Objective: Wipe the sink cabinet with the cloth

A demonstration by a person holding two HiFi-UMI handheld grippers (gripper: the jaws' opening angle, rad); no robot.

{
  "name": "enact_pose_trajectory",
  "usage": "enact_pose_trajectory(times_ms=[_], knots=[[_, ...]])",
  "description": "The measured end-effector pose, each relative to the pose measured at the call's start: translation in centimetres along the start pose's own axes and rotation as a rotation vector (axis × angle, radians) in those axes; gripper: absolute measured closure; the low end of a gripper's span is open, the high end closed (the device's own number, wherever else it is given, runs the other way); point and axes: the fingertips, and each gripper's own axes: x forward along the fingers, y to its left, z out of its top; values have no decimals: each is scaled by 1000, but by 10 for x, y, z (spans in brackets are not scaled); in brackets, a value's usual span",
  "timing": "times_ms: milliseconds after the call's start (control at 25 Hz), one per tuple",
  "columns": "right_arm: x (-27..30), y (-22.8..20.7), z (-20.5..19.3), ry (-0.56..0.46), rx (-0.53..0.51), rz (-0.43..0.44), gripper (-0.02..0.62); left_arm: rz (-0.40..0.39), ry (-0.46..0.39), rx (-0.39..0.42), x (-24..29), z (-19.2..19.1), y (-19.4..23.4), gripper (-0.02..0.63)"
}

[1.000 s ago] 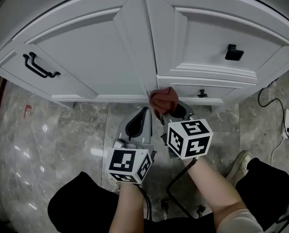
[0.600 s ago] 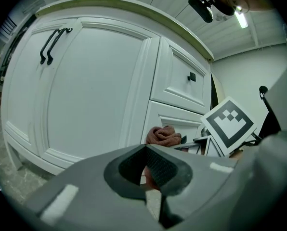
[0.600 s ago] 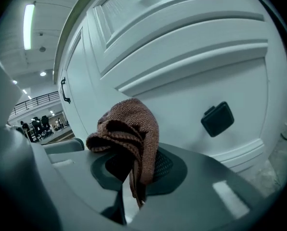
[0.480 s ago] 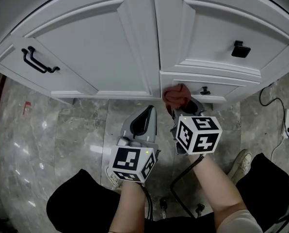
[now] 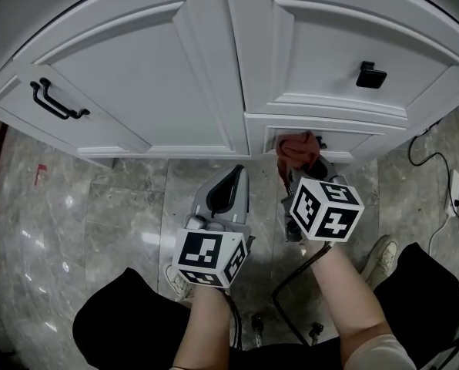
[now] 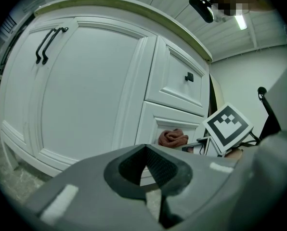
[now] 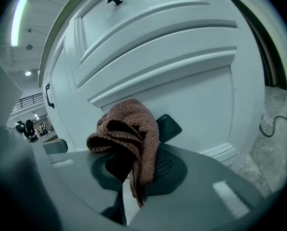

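Right claw (image 7: 134, 172) clamped on crumpled rust-brown knitted cloth (image 7: 129, 129), against lower drawer front (image 5: 360, 141) of white panelled sink cabinet (image 5: 175, 68); left claw (image 6: 146, 165) closed, empty.

The left gripper (image 6: 146, 149) has its 2 grey jaws closed tip to tip low in the foreground with nothing between them, facing the white sink cabinet (image 6: 85, 95). Beyond them a bunched reddish-brown cloth (image 6: 172, 137) lies against the lower of 2 drawer fronts, just beside the tip of the right gripper (image 6: 191, 147), whose marker cube (image 6: 228, 128) faces this way. A black bar handle (image 6: 47, 44) sits on the tall door at upper left, and a small black knob (image 6: 189, 77) on the upper drawer.
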Motion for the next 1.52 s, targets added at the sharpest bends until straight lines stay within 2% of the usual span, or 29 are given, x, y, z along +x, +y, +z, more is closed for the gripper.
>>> enact_pose_trajectory(times_ms=[200,560,800,1280,1520], knots=[[-9,-15,0,11,33,-14,514,-20,-11,10,8,2,-15,606],[-35,-19,8,1,36,20,514,-47,-18,20,18,5,-34,606],[-53,-46,23,-73,38,-41,514,-78,-16,24,26,4,-50,606],[-45,-75,36,-88,-1,-72,512,-102,2,27,43,-3,-66,606],[-57,-105,39,-93,13,-145,512,-131,12,32,51,-8,-84,606]])
